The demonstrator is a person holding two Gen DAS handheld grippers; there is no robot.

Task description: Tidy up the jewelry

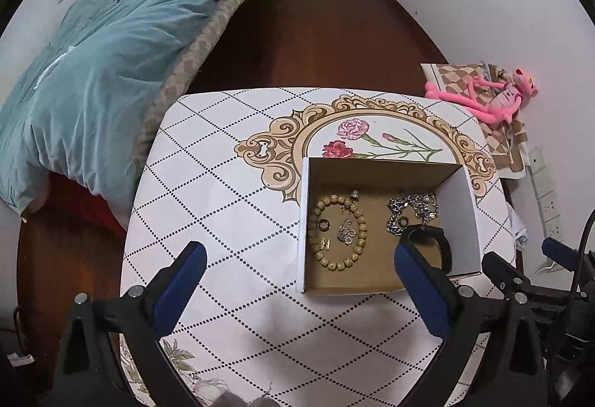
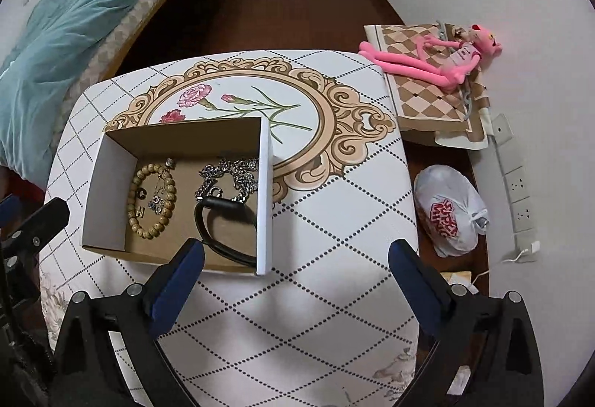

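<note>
An open cardboard box (image 1: 461, 221) (image 2: 266, 183) stands on the table. Inside lie a wooden bead bracelet (image 1: 316, 239) (image 2: 169, 200), a small silver pendant (image 1: 346, 230) (image 2: 158, 202), a silver chain necklace (image 1: 412, 206) (image 2: 238, 172) and a black band (image 1: 444, 250) (image 2: 219, 243). My left gripper (image 1: 297, 254) is open and empty, above the table near the box's front left. My right gripper (image 2: 295, 250) is open and empty, just right of the box's front corner.
The table (image 1: 223, 183) (image 2: 334, 221) has a diamond-patterned cloth with a flower medallion. A bed with a teal duvet (image 1: 93, 72) is at left. A pink plush toy (image 2: 438, 61) on a checkered cushion and a white plastic bag (image 2: 450, 213) lie on the floor at right.
</note>
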